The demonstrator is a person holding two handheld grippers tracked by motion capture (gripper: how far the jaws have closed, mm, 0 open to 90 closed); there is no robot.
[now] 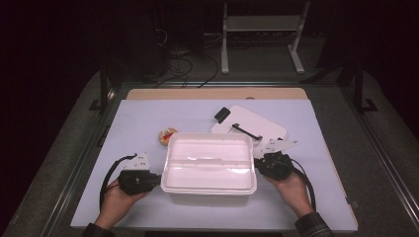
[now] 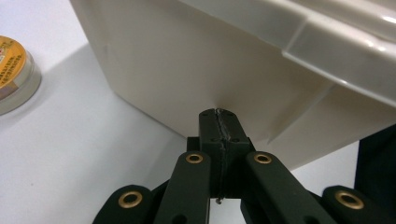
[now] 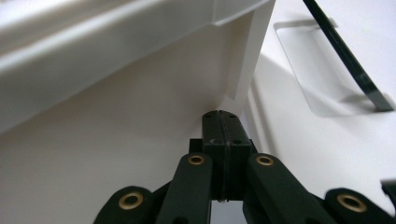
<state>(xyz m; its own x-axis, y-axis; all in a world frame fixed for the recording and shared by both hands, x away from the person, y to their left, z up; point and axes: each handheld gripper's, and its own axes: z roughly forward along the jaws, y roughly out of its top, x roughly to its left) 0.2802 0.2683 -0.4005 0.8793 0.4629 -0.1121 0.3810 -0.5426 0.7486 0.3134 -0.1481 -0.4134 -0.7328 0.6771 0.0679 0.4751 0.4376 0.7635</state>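
High view: person's forearms enter from the bottom edge, a hand on each gripper. Left gripper (image 1: 154, 178) sits at the left end wall of a white rectangular open-top plastic tub (image 1: 209, 165); right gripper (image 1: 259, 165) at its right end wall. Tub stands mid-worktop on a pale lilac sheet (image 1: 133, 118), near the front edge.

Left gripper view: fingers (image 2: 208, 128) clenched flat together, nothing between them, tips pressed against the tub's side wall (image 2: 187, 70) under its rim. A small round clear-lidded container with an orange label (image 2: 11, 74) lies on the sheet at far left, apart from the tub.

Right gripper view: fingers (image 3: 212, 130) clenched together too, empty, tips touching the tub wall (image 3: 116, 116) beside a corner rib.

Behind the tub on the right, a flat white plastic lid with a black strap handle (image 1: 249, 124) lies on the sheet, touching or just behind the tub rim, cannot tell which. A small black block (image 1: 222, 114) sits at the lid's far left corner. The round container (image 1: 167, 136) is just off the tub's far left corner. Wooden worktop edge (image 1: 212, 94) shows beyond the sheet.
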